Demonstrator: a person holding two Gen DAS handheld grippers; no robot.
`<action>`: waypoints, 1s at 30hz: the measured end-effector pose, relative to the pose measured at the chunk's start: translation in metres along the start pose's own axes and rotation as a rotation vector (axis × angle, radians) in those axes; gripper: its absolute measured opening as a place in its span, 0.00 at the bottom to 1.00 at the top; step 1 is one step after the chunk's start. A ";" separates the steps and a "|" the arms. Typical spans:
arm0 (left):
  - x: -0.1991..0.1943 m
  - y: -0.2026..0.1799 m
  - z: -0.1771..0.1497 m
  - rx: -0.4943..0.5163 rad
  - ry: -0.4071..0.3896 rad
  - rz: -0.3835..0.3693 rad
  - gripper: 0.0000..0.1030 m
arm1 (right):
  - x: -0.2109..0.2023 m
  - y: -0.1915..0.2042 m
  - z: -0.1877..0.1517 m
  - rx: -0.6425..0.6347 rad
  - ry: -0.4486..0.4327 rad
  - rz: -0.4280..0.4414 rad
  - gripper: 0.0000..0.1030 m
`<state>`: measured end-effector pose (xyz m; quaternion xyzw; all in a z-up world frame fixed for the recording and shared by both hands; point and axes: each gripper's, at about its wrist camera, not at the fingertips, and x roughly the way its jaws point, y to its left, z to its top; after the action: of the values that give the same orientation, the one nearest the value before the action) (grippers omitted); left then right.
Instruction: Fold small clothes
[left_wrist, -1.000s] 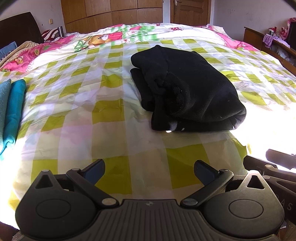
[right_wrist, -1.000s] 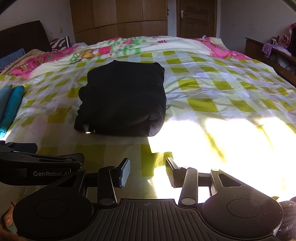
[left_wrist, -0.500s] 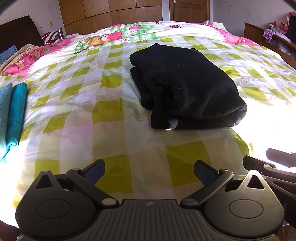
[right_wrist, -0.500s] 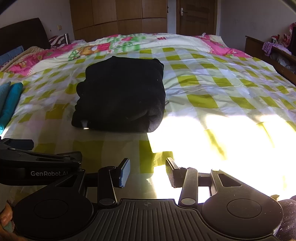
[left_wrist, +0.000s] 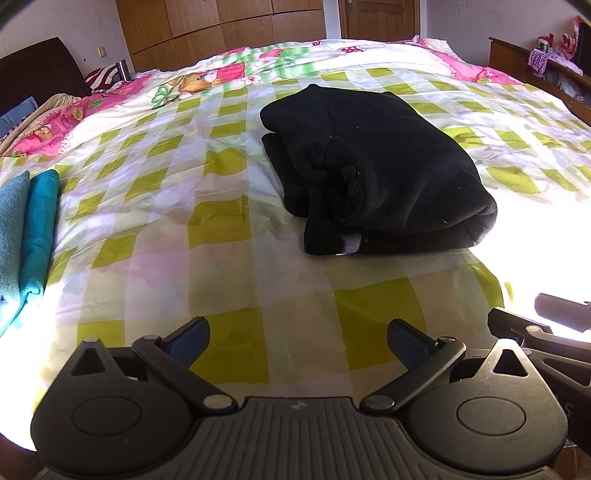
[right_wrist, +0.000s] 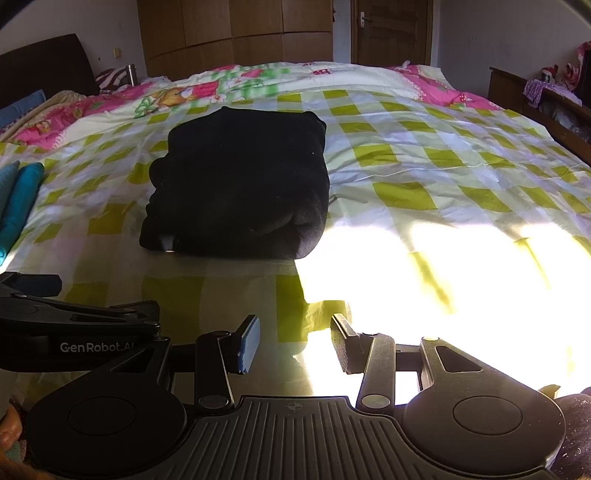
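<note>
While the black fleece garment (left_wrist: 373, 173) is lying folded mid-bed on the checked quilt (left_wrist: 221, 221), the left gripper (left_wrist: 297, 341) and right gripper (right_wrist: 293, 343) are hovering empty, jaws apart; a one-layer pinch risks unrolling that loose left edge.

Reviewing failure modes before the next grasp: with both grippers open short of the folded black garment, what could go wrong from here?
1. The black garment is a thick, loose bundle; a one-edge pinch may unroll it.
2. Sun glare on the checked bedsheet may hide edges.
3. The left gripper and right gripper sit close together and could collide.
</note>
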<state>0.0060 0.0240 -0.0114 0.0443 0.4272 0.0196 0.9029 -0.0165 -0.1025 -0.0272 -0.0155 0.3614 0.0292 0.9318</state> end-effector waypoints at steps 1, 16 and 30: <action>0.000 0.000 0.000 0.000 -0.001 0.001 1.00 | 0.000 0.000 0.000 0.000 0.000 0.001 0.41; 0.000 -0.003 0.000 0.014 0.002 0.022 1.00 | 0.001 0.000 -0.001 -0.002 0.002 0.008 0.41; 0.000 -0.004 0.001 0.024 0.003 0.033 1.00 | 0.000 0.000 -0.002 -0.007 0.002 0.010 0.41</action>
<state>0.0067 0.0196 -0.0114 0.0621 0.4279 0.0297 0.9012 -0.0176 -0.1029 -0.0288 -0.0167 0.3625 0.0352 0.9312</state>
